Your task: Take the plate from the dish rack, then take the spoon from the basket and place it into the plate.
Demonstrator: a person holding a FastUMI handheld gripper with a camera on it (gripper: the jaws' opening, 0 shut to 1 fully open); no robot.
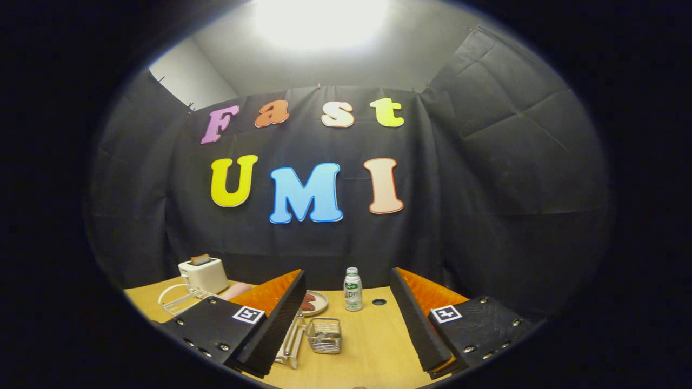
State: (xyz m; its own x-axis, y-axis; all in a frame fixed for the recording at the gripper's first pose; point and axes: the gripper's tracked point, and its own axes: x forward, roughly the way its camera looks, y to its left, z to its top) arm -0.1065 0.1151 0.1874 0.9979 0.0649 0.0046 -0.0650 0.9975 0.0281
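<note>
Gripper (346, 329) spread wide, grasping nothing; wire basket (324, 335) between its fingers, bottle (353, 289), toaster (204, 274) and seemingly a plate (314, 303) beyond.

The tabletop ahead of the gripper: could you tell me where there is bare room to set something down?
The gripper is open, holding nothing. Bare table lies between its fingers, right of the wire basket and before the bottle. It is crowded leftward: dish rack, plate, toaster and white wire holder.
</note>
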